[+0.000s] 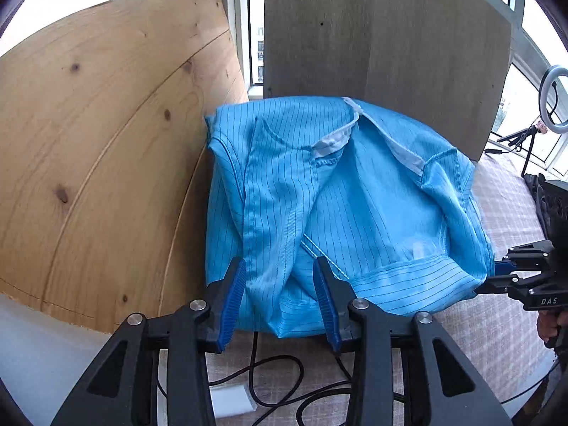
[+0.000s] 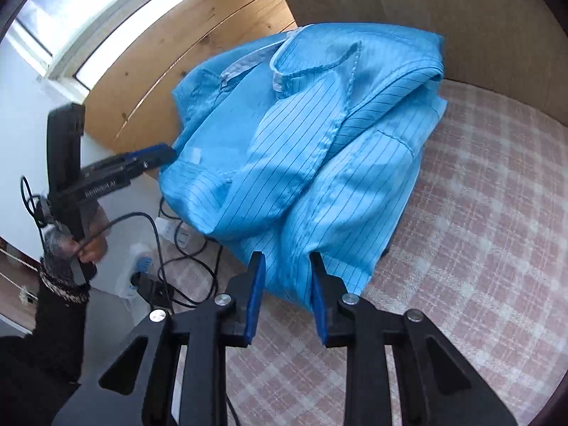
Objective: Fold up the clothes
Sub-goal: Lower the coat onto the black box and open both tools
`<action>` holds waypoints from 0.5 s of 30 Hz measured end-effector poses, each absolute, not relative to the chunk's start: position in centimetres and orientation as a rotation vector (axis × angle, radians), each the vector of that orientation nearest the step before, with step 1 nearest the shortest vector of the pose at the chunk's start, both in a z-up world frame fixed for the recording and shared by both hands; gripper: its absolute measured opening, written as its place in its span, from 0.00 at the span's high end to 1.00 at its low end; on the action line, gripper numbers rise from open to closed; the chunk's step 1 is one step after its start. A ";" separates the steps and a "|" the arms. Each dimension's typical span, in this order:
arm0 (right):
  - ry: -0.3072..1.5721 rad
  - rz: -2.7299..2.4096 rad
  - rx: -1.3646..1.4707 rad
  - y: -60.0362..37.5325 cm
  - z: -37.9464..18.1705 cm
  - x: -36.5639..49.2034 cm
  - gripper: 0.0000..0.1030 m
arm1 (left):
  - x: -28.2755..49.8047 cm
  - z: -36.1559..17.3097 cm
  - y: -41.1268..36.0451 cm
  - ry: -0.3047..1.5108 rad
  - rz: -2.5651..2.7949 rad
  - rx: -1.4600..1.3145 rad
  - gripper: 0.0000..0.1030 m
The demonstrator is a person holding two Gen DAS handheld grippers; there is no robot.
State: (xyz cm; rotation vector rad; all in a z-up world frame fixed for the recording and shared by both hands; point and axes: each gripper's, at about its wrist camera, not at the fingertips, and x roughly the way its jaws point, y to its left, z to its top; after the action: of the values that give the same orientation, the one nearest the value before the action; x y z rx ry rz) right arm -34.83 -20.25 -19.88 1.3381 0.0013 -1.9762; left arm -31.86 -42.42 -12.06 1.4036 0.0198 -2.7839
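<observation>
Left wrist view: our left tongs point(image 1: 280, 298) stand partly open, the near hem of the blue striped garment point(image 1: 340, 206) lying between the pads without being pinched. The garment lies bunched on the checked cloth point(image 1: 504, 319), against the wooden board point(image 1: 106, 163).

Right wrist view: our right tongs point(image 2: 285, 296) are partly open astride the garment's near edge point(image 2: 319, 184); whether they grip, we cannot tell.

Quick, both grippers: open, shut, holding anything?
Left gripper: open, blue garment fabric between its fingers, not clamped.
Right gripper: open, garment edge between, not clamped.
</observation>
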 end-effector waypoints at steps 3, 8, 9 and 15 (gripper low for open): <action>-0.015 -1.943 1.390 -17.3 -17.4 -33.9 0.74 | -30.4 -11.1 -43.2 0.075 -2.811 1.359 0.63; -0.096 -1.934 1.152 -17.6 -9.3 -36.0 0.74 | -30.1 -11.7 -43.1 0.153 -2.856 1.322 0.63; -0.070 -1.929 1.108 -19.4 -8.2 -37.2 0.74 | -30.3 -12.0 -42.8 0.167 -2.865 1.323 0.63; 0.118 -1.855 1.009 -33.5 -6.5 -45.4 0.77 | -31.4 -14.6 -41.6 0.183 -2.858 1.410 0.63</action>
State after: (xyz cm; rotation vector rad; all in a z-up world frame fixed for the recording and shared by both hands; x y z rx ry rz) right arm -45.37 -33.49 -6.48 1.0089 0.1183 -1.8553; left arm -31.44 -41.63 -14.60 1.4097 0.1832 -2.8577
